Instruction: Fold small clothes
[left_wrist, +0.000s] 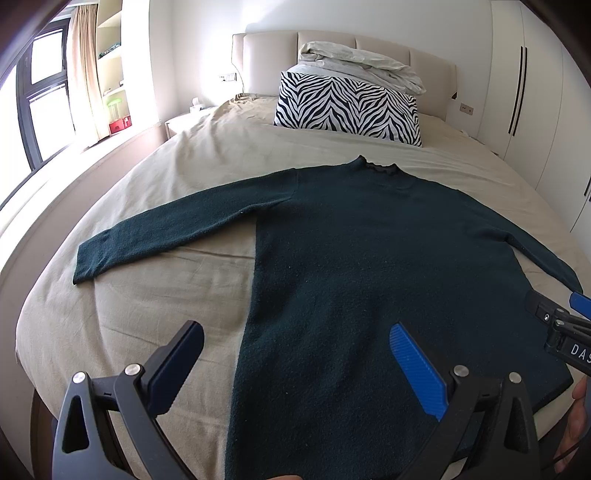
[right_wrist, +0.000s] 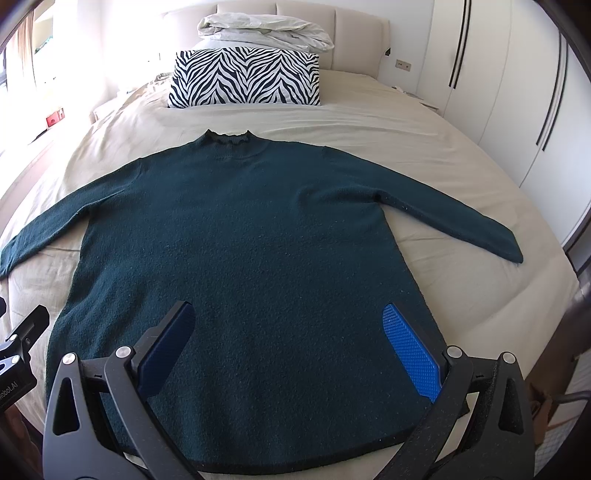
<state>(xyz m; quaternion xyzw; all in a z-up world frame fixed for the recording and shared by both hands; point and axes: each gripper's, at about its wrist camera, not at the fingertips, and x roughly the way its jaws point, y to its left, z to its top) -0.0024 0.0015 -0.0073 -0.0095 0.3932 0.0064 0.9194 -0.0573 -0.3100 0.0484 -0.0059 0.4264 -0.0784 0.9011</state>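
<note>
On right wrist only: sweater (right_wrist: 240, 258) hem, both cuffs.

A dark green sweater (right_wrist: 240, 258) lies flat across the middle of the bed (right_wrist: 424, 122), both sleeves spread outward, leaving bare sheet in a wide band above its collar and in the lower left and right of the frame beside its body. At the upper centre, a zebra-striped pillow (right_wrist: 245, 79) with a folded duvet (right_wrist: 264, 33) piled behind it blocks the head end. White wardrobe doors (right_wrist: 491, 85) close in the right edge. In the left wrist view, a window ledge (left_wrist: 122, 138) borders the left side.
</note>
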